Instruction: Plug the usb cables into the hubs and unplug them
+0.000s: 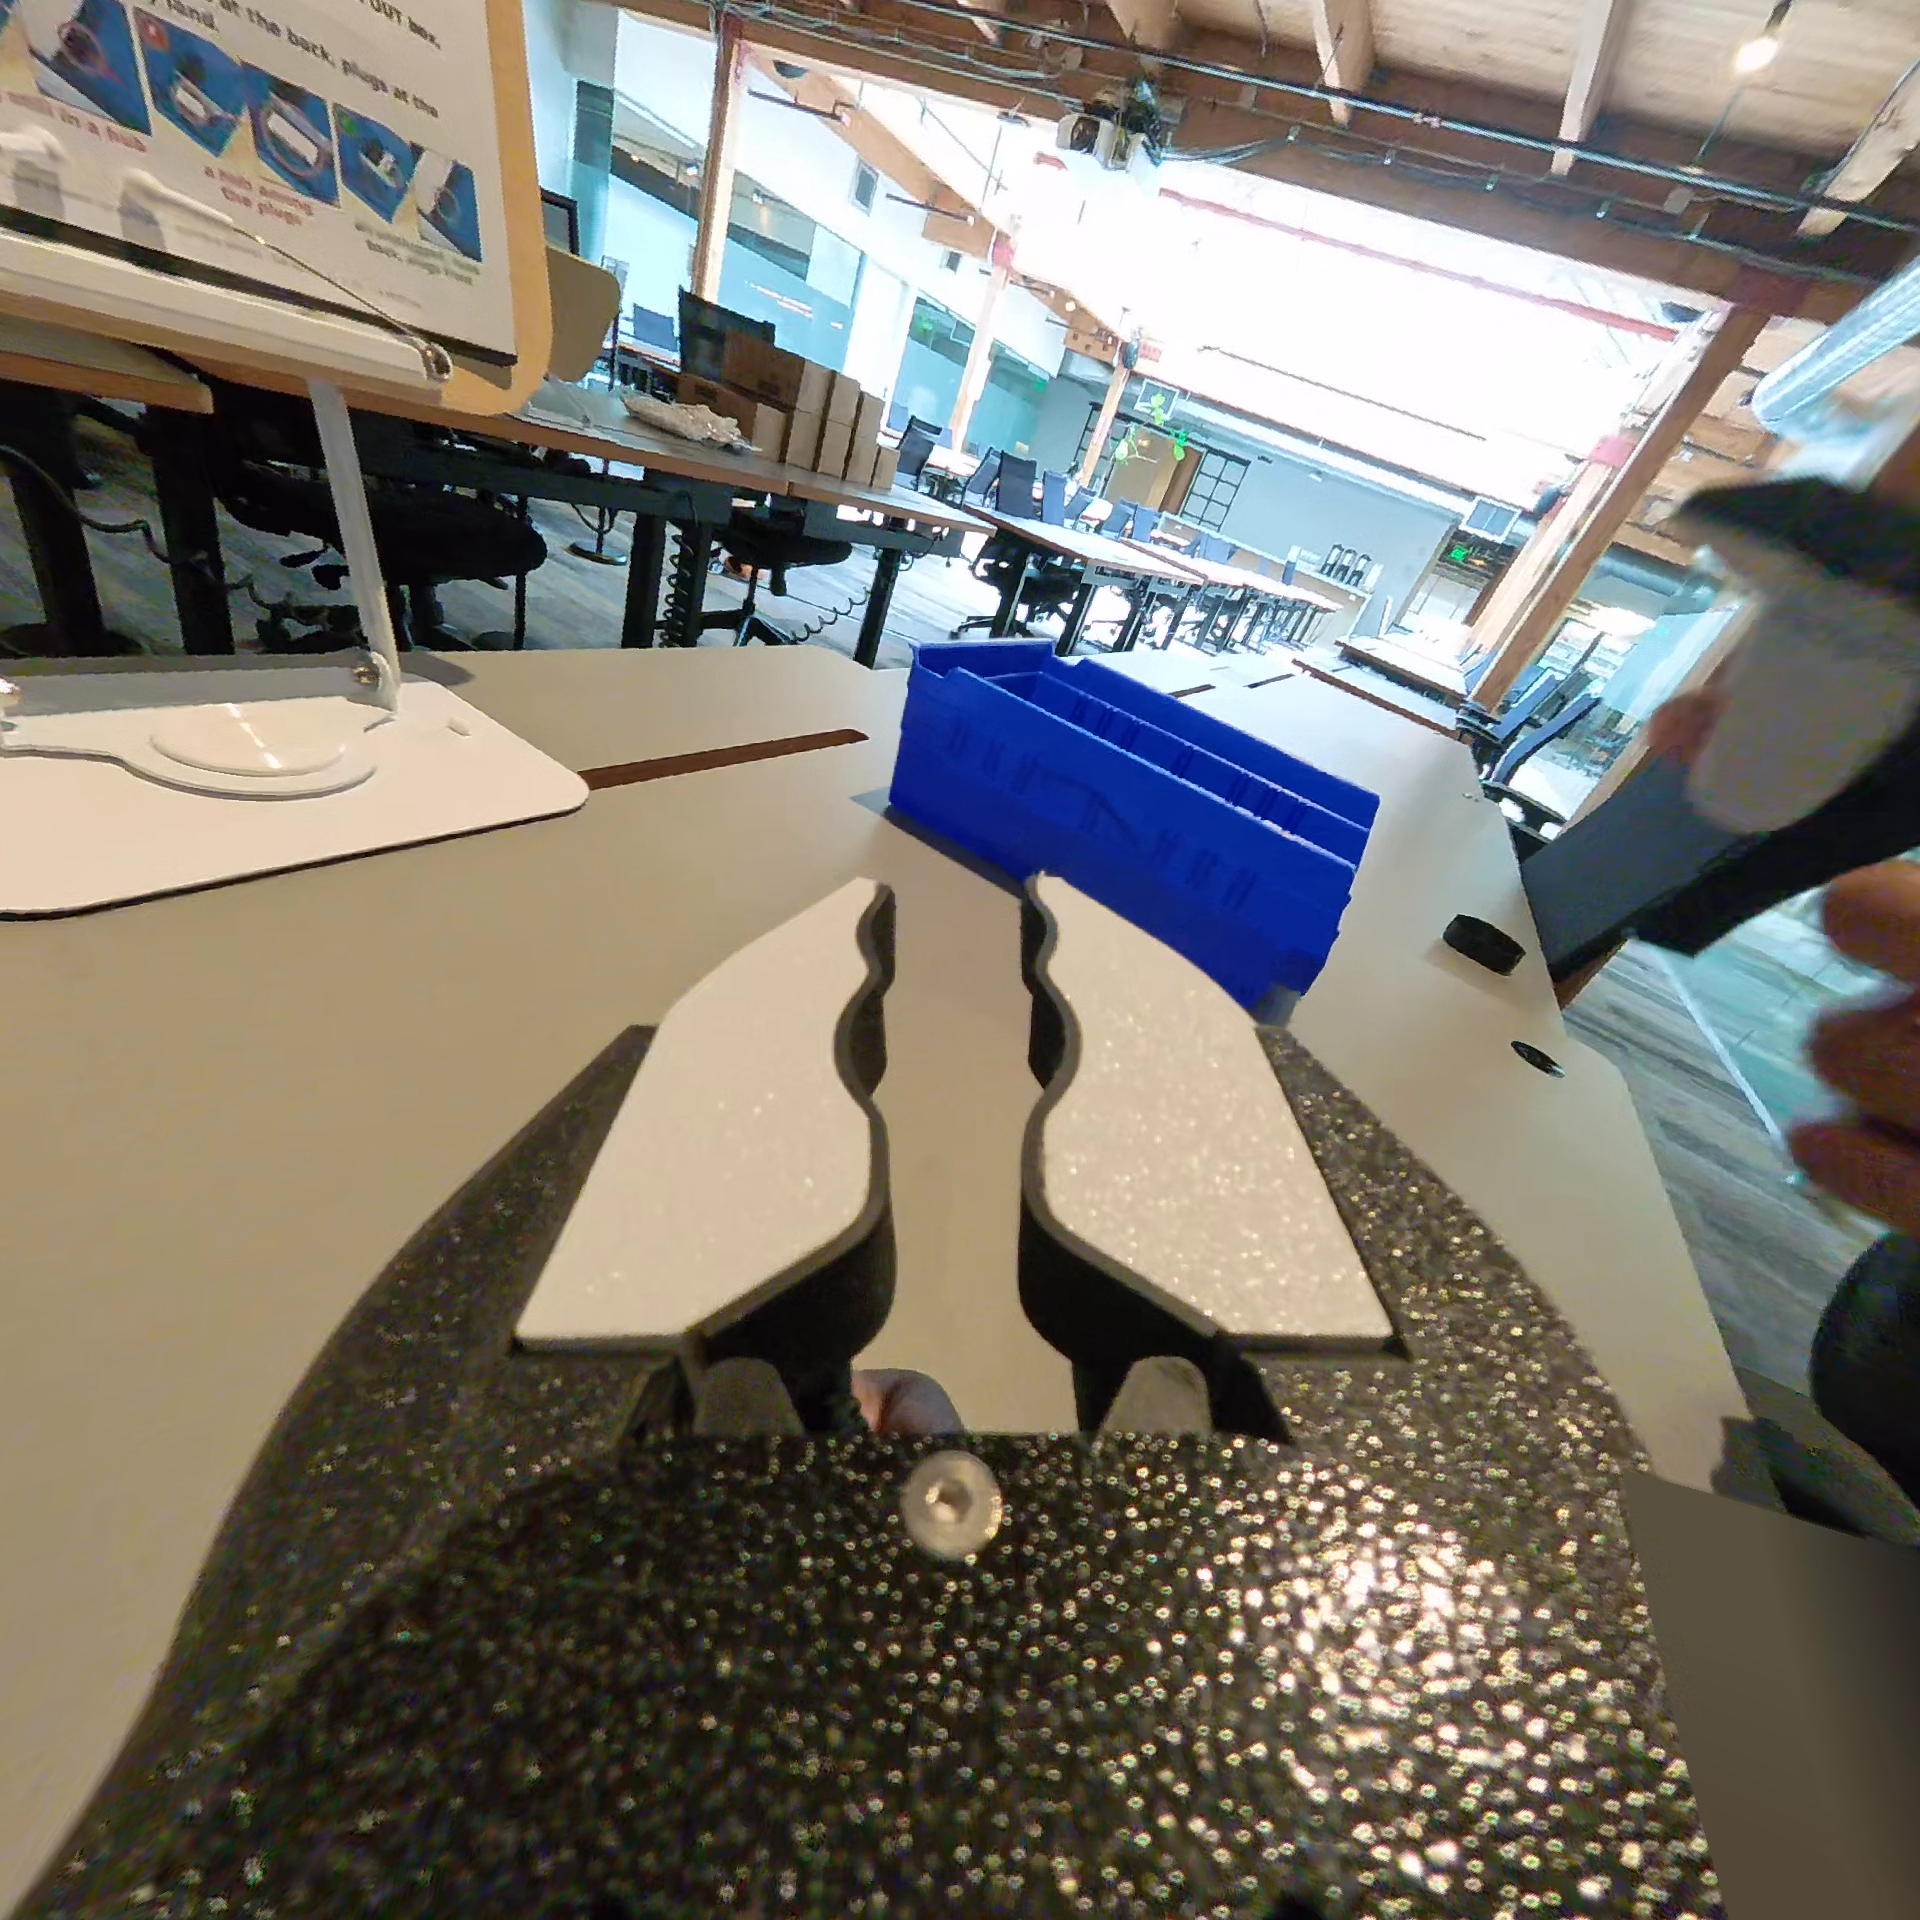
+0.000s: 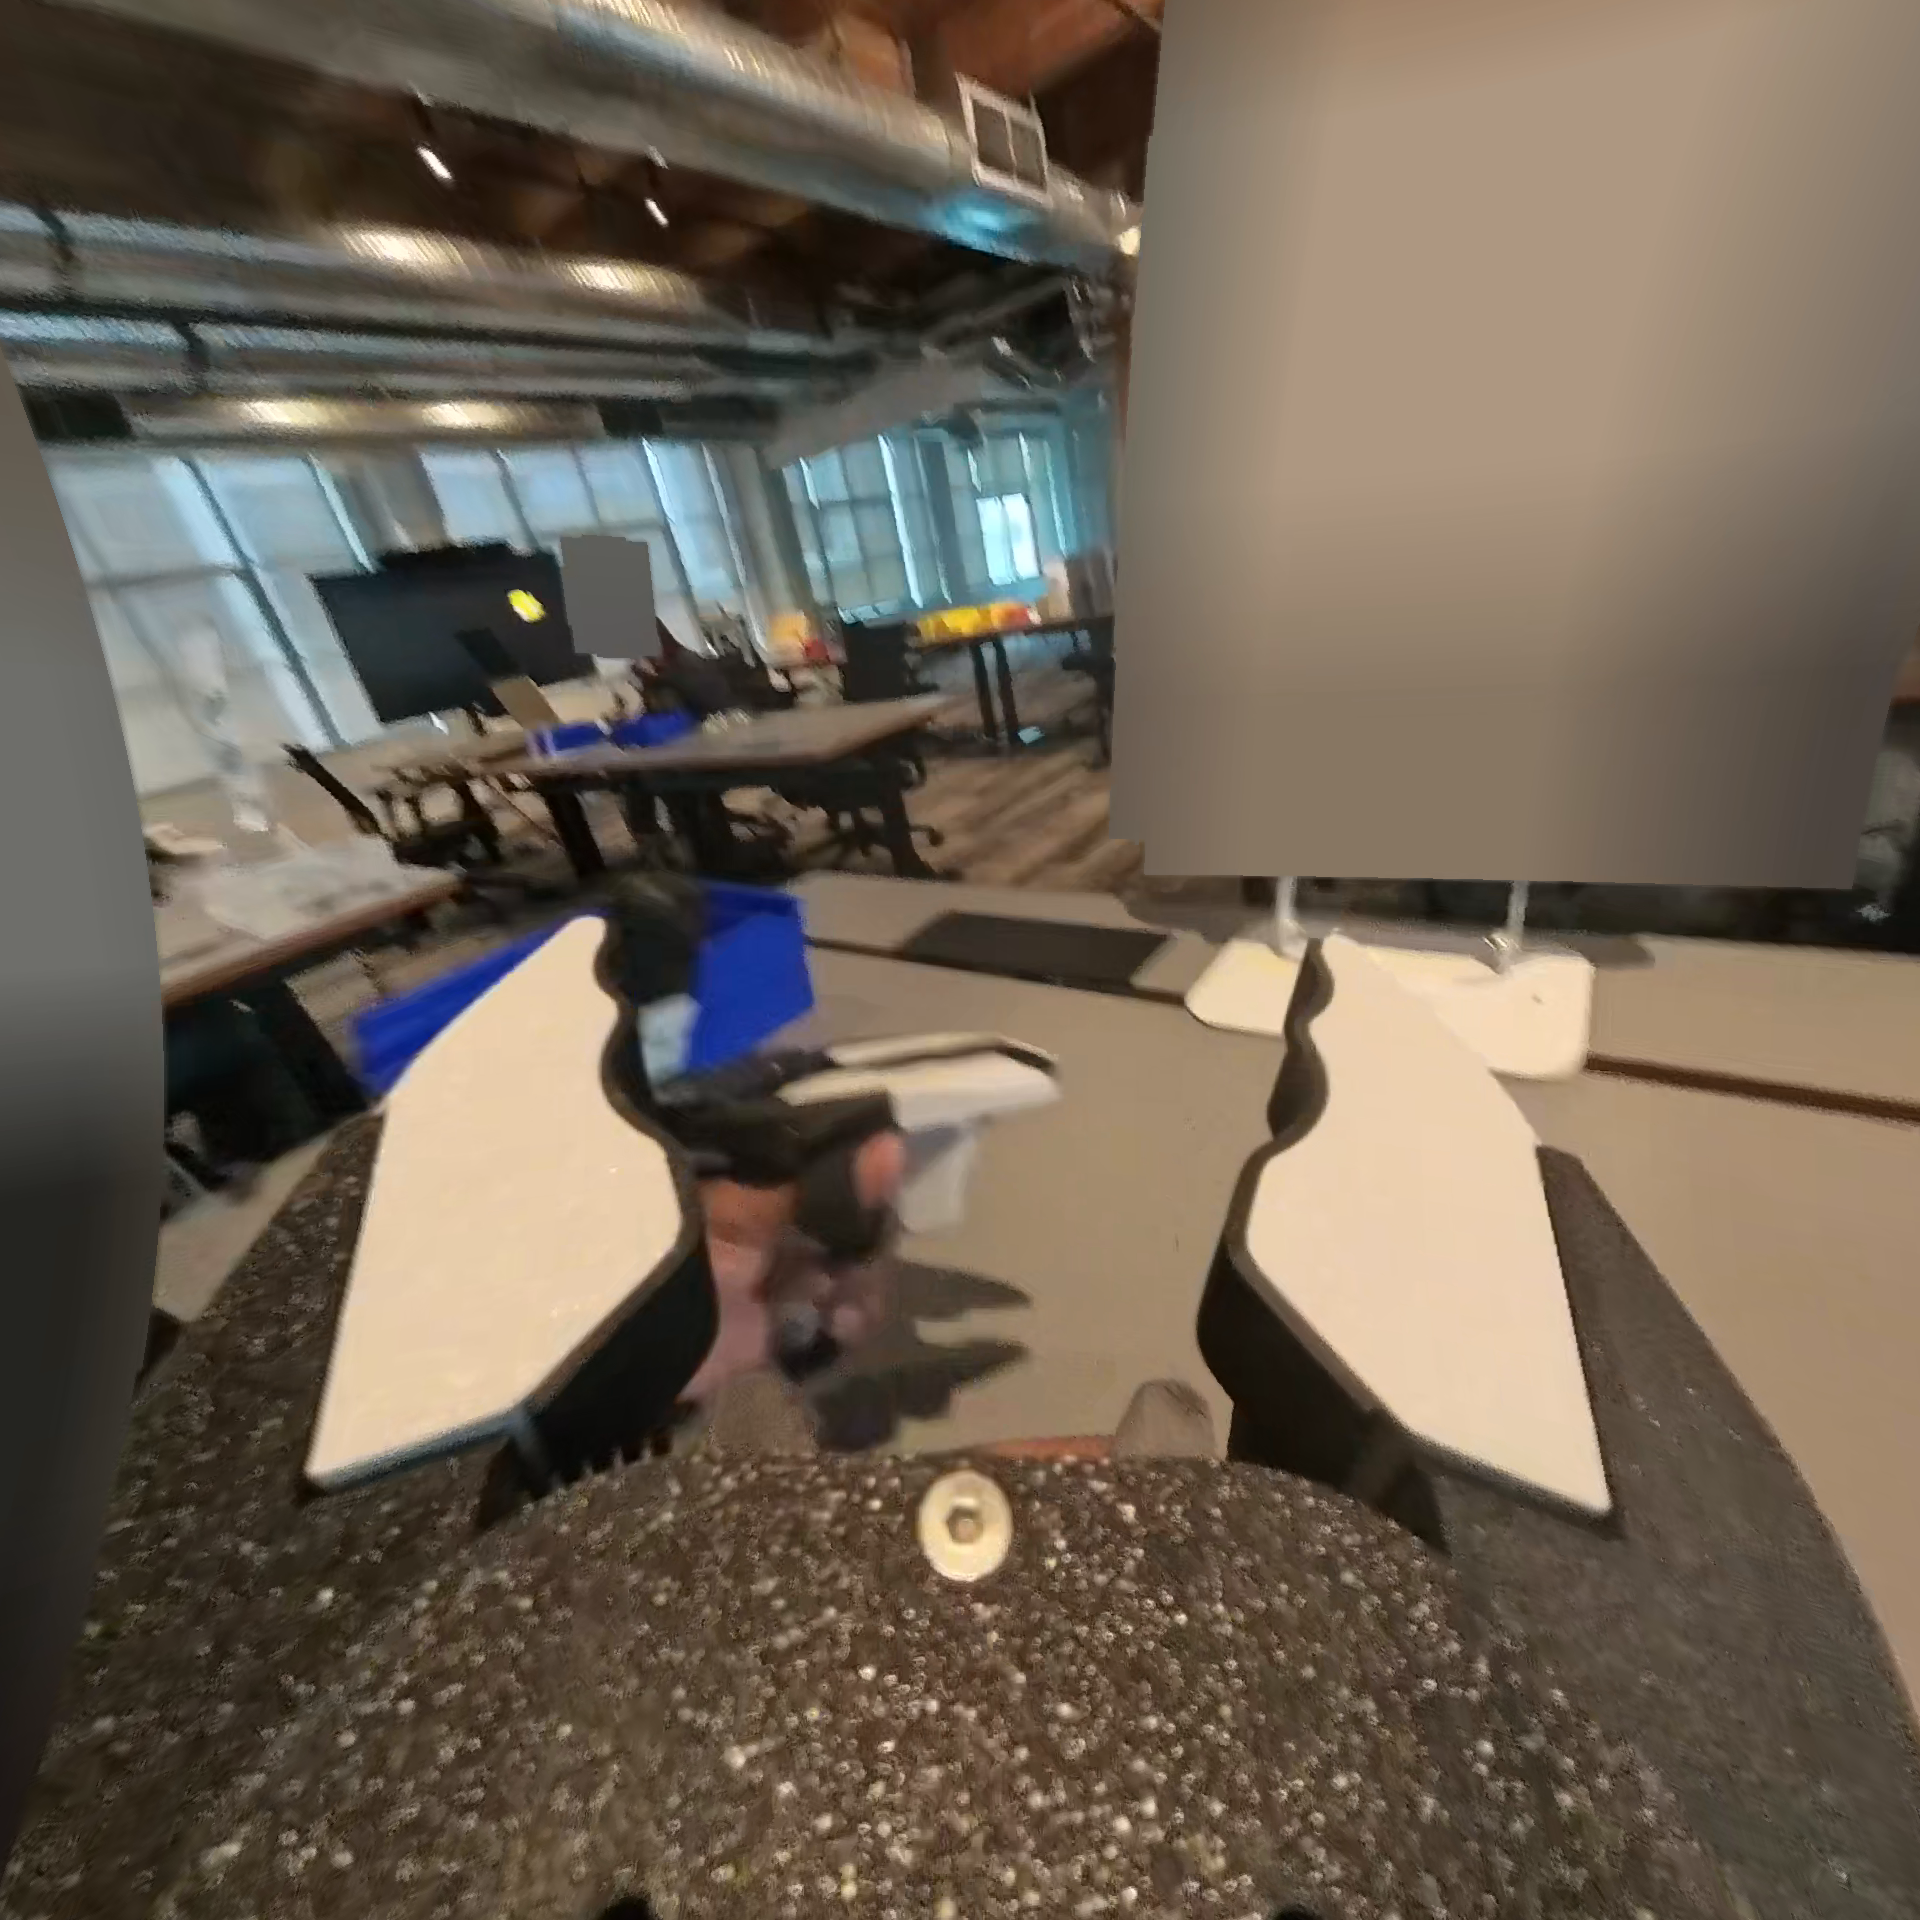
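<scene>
Nearest in the left wrist view, the left gripper hangs low over the grey table with its two fingers set a narrow way apart and nothing between them; only bare tabletop shows through the gap. Just beyond its tips and a little to the right sit the blue bins, lying side by side with their long sides running away to the far right. I would guess the cables and hubs are in there, but neither shows in either picture, so I cannot say where they lie. To the near left stands a white stand base holding up an instruction sheet. At the right edge, blurred and raised above the table, is the right gripper in a hand. From its own view the right gripper is spread wide and empty, looking down across the table at the left gripper, with the blue bins behind that on the left. The bins lie straight ahead of the left gripper and close, while the right one is higher and farther off, so the left looks better placed to reach in first.
</scene>
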`<state>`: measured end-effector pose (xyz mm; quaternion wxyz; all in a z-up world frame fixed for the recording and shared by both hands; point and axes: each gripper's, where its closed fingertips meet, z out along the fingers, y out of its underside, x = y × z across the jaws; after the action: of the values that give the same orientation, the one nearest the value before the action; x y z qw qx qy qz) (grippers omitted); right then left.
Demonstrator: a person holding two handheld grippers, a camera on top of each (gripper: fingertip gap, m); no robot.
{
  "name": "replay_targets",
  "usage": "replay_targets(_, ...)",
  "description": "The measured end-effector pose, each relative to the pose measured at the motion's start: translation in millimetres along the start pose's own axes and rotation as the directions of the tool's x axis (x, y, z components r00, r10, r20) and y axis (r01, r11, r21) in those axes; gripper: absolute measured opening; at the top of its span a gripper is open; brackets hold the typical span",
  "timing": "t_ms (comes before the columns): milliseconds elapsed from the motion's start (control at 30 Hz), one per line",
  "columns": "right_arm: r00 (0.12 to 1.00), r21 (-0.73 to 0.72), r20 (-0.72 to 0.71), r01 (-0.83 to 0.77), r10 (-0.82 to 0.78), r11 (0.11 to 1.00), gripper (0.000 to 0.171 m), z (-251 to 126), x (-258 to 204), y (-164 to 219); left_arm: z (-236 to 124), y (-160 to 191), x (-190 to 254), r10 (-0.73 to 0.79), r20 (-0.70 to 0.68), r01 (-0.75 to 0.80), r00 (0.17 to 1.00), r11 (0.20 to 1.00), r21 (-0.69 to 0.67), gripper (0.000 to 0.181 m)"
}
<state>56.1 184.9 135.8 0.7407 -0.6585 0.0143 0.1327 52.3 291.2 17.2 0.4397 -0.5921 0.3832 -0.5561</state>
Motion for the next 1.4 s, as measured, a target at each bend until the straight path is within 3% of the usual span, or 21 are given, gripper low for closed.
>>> replay_targets(200,0.988,-0.304,-0.101,0.082,-0.117,0.949,0.111,4,82,121,-12,3,-10,0.114,0.169,-0.096,0.979,0.989,-0.110,0.033)
replay_targets(300,0.985,-0.388,-0.073,0.115,-0.154,0.914,0.102,0,105,159,-37,0,2,0.180,0.292,-0.126,0.939,0.972,-0.196,0.041)
replay_targets(400,0.991,-0.414,-0.028,0.110,-0.133,0.904,0.095,-2,109,172,-86,-23,27,0.289,0.434,-0.175,0.853,0.943,-0.285,0.046)
replay_targets(500,0.992,-0.414,-0.008,0.112,-0.126,0.903,0.091,-1,108,172,-152,-80,63,0.403,0.550,-0.316,0.732,0.915,-0.249,0.046)
replay_targets(567,0.993,-0.420,-0.002,0.103,-0.114,0.902,0.091,-1,107,173,-196,-108,68,0.411,0.615,-0.326,0.673,0.911,-0.252,0.046)
replay_targets(700,0.997,-0.423,0.008,0.077,-0.081,0.903,0.090,-5,105,174,-276,-126,14,0.492,0.687,-0.217,0.535,0.866,-0.451,0.046)
replay_targets(767,0.998,-0.424,0.014,0.059,-0.059,0.904,0.089,-6,104,174,-307,-116,-35,0.516,0.666,-0.090,0.539,0.821,-0.563,0.046)
replay_targets(900,0.999,-0.412,0.019,0.035,-0.030,0.910,0.088,-7,104,173,-363,-84,-142,0.555,0.576,0.114,0.600,0.654,-0.748,0.044)
replay_targets(1000,1.000,-0.403,0.027,0.019,-0.009,0.915,0.084,-8,105,173,-390,-58,-199,0.534,0.509,0.215,0.675,0.519,-0.828,0.042)
replay_targets(1100,1.000,-0.393,0.027,0.001,0.010,0.920,0.081,-7,106,172,-418,-32,-241,0.589,0.413,0.284,0.694,0.303,-0.910,0.039)
replay_targets(1233,0.999,-0.389,0.034,-0.011,0.026,0.921,0.077,-7,106,172,-443,16,-259,0.548,0.135,0.195,0.825,-0.053,-0.979,0.036)
replay_targets(1300,0.999,-0.390,0.042,-0.010,0.028,0.921,0.074,-7,105,172,-444,31,-266,0.517,0.034,0.105,0.856,-0.110,-0.988,0.032)
replay_targets(1400,0.998,-0.394,0.060,-0.008,0.034,0.919,0.070,-7,103,173,-439,41,-275,0.499,-0.069,-0.017,0.864,-0.108,-0.994,0.026)
